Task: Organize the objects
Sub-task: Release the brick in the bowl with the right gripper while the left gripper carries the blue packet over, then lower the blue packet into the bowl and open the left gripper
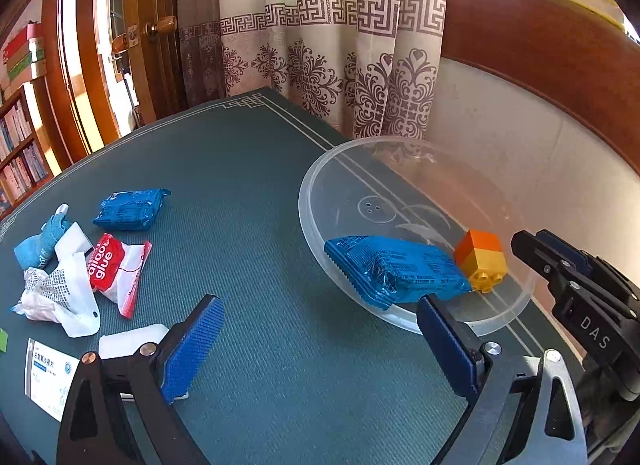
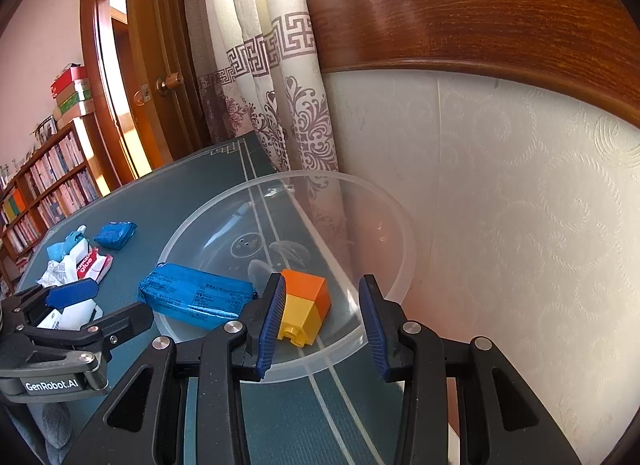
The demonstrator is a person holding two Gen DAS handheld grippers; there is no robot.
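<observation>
Crinkled blue foil packet [image 1: 396,269] in round clear plastic bowl [image 1: 320,185], beside studded block [image 1: 482,259].

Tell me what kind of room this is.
Likely a lived-in room at home, maybe a study: a bookshelf packed with books, patterned curtains, a wooden door.

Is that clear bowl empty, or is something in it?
Not empty: the clear bowl holds a blue packet and an orange-and-yellow block.

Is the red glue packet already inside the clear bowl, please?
No, the glue packet lies on the mat, left of the bowl.
</observation>
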